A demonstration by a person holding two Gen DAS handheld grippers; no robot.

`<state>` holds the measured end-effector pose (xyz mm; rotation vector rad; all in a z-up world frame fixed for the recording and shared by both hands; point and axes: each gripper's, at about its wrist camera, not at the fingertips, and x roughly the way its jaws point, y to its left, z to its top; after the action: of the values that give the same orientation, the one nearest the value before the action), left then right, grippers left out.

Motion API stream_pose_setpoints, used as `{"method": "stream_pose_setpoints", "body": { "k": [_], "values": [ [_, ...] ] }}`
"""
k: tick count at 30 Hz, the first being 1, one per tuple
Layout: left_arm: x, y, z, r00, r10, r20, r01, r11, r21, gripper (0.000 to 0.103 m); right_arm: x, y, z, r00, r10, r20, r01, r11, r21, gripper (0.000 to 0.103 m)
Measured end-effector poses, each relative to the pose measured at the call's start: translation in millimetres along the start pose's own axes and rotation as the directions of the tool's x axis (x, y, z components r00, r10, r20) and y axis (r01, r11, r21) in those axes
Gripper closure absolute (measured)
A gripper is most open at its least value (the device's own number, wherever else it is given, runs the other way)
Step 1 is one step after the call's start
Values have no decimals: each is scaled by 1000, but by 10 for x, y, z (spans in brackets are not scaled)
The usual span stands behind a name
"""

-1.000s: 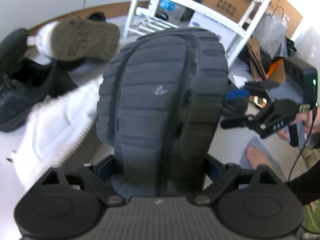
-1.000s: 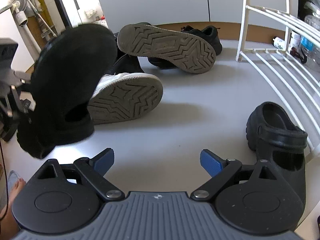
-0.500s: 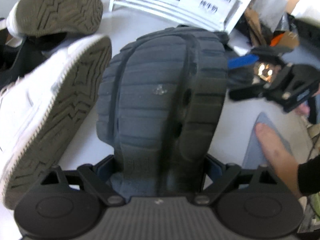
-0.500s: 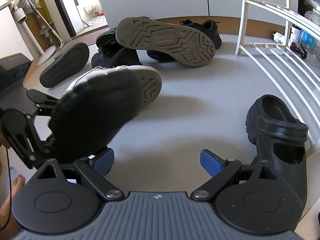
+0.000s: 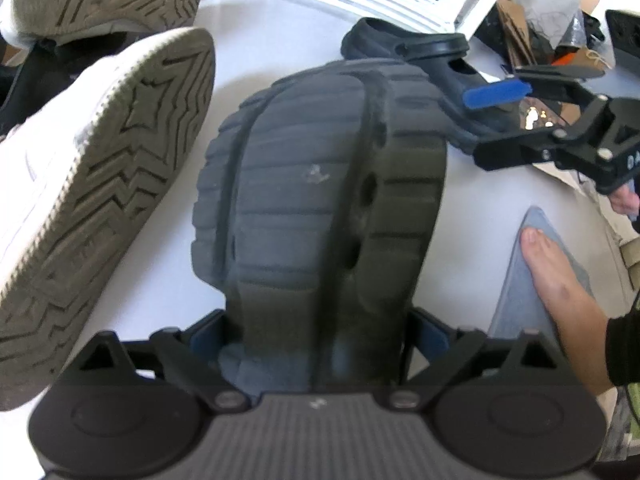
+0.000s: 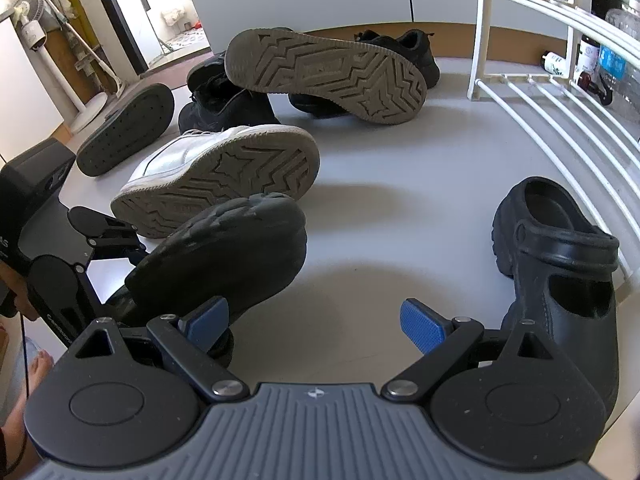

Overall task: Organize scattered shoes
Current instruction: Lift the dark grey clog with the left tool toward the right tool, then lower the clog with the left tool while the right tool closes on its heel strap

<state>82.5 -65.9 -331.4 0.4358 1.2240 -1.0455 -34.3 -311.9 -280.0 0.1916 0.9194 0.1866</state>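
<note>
Clog [image 5: 320, 184], dark and rubbery, is clamped at the heel by the left gripper [image 5: 316, 332], ridged sole facing the camera, held low over the pale floor [image 6: 380, 216]. Its mate, the second clog [image 6: 560, 280], sits upright on the floor right by the white wire rack [image 6: 560, 96]. Right gripper [image 6: 316, 320] hangs wide open with nothing in it. White sneaker [image 6: 216, 184] lies on its side just beyond, black sneakers [image 6: 224, 100] piled behind.

Left gripper [image 5: 316, 332] clamped; right gripper [image 6: 316, 320] spread wide.
</note>
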Motion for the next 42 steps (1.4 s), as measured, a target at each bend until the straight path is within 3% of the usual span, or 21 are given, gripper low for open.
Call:
{"method": "stream_pose_setpoints", "body": {
  "k": [6,14,30,36,42],
  "values": [
    [-62,-58,43,999,47,9,-47,999,4,5,6,-2,-2,1000,5,-5,-5,1000,4,7],
    [-287,62,78,987,123,107,-116,991,-72,5,7,-5,-8,1000,6,-9,-6,1000,6,7],
    [-696,187,9,972,163,168,-118,961,-251,8,78,186,24,996,87,-13,-87,996,-25,8],
    [-855,94,-86,961,185,207,-124,954,-274,10,148,465,18,993,116,-23,-118,975,-187,22],
    [-935,55,-247,952,158,263,-60,937,-344,10,196,643,-17,994,102,-46,-111,951,-289,38]
  ]
}}
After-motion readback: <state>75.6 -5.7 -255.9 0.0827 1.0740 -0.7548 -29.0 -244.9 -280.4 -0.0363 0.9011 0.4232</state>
